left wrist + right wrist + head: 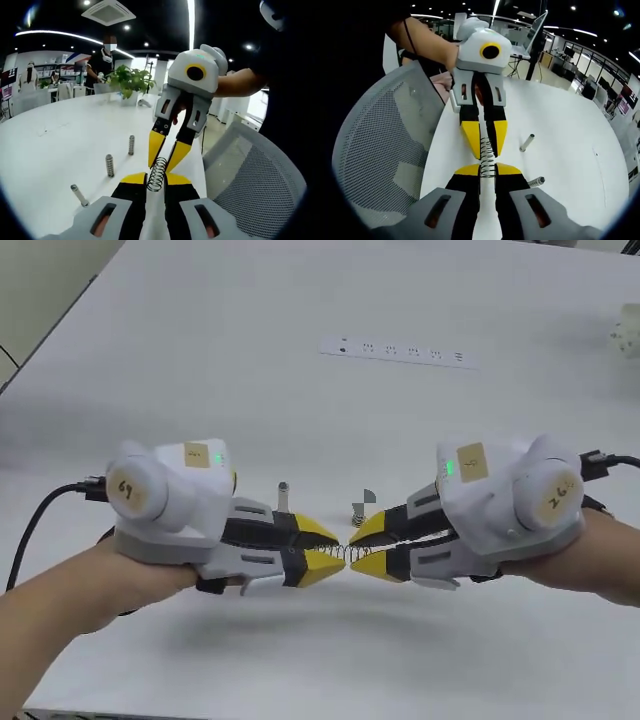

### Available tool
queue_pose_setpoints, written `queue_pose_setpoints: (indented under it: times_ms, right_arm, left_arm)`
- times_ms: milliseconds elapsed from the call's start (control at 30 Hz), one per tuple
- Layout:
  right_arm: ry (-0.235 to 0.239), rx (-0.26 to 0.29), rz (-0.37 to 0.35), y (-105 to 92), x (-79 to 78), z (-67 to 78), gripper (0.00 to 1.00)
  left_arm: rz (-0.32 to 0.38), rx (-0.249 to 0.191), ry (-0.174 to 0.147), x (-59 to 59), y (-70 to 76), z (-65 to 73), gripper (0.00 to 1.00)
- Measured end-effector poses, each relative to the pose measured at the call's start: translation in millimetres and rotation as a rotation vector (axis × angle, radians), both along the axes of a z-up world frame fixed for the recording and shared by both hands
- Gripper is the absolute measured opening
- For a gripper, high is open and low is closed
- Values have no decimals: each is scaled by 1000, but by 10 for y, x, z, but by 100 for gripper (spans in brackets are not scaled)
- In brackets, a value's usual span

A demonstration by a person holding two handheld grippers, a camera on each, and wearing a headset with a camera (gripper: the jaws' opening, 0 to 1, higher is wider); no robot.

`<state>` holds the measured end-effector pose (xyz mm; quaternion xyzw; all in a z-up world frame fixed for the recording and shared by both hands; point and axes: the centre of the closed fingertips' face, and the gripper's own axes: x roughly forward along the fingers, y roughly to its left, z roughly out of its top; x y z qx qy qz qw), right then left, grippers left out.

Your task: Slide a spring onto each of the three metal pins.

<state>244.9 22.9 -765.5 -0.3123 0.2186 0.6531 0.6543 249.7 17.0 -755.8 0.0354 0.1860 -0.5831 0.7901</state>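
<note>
Two metal pins (pixel 132 145) (pixel 109 165) on the white tabletop (pixel 50 135) wear springs; the bare silver pin (pixel 78 194) waits, left tongs (pixel 156 177) and right tongs (pixel 488 169) both pinching the last steel coil spring (pixel 157 171).

Spring (pixel 156 174) in air, centre frame. Bare pin (pixel 79 195) lower left; near sprung pin (pixel 109 165), far sprung pin (pixel 131 145) upright mid-left.
</note>
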Motion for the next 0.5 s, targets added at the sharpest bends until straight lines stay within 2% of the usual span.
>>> queue_pose_setpoints:
  times_ms: [333,500]
  right_arm:
    - [0,9,-3,1,-3,18,7]
    - [-1,16,-10,-3,5,41,7]
  left_arm:
    - [-3,-7,3,-2,4,17,3]
    - [-7,-9,-12,5,-1,40,3]
